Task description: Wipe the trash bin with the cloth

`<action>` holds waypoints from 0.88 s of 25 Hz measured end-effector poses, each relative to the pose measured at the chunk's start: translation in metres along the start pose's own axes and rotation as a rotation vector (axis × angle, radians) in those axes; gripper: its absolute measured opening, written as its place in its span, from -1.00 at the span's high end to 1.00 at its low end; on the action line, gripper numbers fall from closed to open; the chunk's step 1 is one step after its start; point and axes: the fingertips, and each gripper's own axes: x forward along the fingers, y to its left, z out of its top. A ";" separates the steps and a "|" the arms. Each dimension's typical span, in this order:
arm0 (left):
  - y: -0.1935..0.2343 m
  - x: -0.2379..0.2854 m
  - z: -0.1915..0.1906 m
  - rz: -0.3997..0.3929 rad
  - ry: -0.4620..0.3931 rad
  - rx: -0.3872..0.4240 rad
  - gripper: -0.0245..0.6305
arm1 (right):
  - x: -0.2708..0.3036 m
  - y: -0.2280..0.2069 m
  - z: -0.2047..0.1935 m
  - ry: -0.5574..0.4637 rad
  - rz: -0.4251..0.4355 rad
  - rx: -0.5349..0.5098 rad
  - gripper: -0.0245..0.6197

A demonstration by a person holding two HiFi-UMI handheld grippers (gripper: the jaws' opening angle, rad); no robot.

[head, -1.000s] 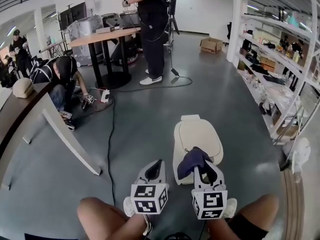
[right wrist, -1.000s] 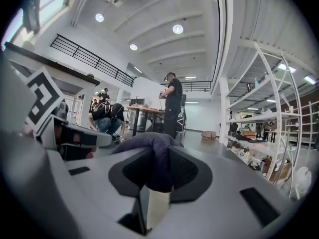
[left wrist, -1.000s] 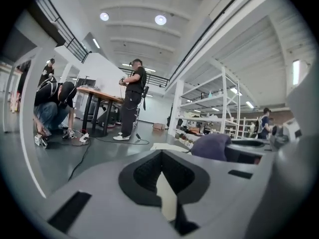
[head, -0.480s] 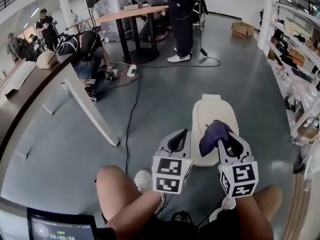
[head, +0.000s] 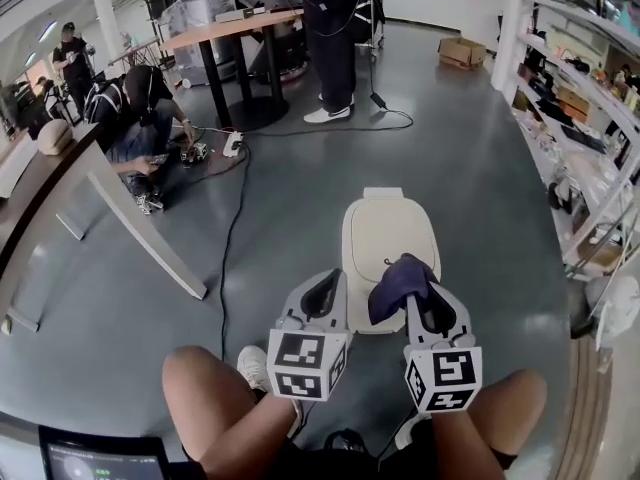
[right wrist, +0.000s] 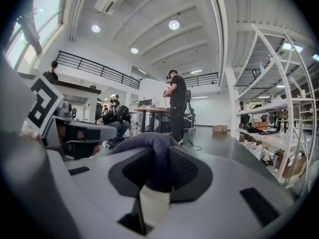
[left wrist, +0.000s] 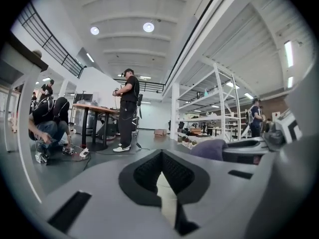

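Note:
A cream trash bin [head: 385, 238] with a closed lid stands on the grey floor in front of my knees. My right gripper [head: 412, 290] is shut on a dark purple cloth [head: 397, 284], which bunches out over the bin's near edge; the cloth [right wrist: 153, 153] fills the space between its pads. To the left of the bin, beside its near corner, my left gripper [head: 322, 296] is shut with nothing in it, its pads [left wrist: 149, 171] meeting. From the left gripper view the cloth [left wrist: 213, 149] shows at the right.
A black cable [head: 226, 258] runs along the floor left of the bin. A slanted table leg [head: 140, 230] stands further left. A person crouches [head: 135, 118] by a round table, another stands [head: 330, 38] beyond it. Shelving [head: 585, 138] lines the right side.
The head view has swung about; the bin sits slightly further left in the picture. Both grippers keep their hold and stay by the bin's near edge.

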 end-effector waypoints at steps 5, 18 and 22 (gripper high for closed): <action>-0.002 -0.001 -0.006 -0.018 -0.008 0.007 0.93 | -0.008 -0.007 -0.006 0.001 -0.047 -0.005 0.65; 0.014 -0.012 -0.007 0.008 -0.004 -0.012 0.93 | -0.004 0.010 0.001 -0.032 -0.067 -0.031 0.67; 0.014 -0.010 -0.008 0.005 0.003 -0.013 0.93 | -0.004 0.013 0.003 -0.042 -0.066 -0.048 0.67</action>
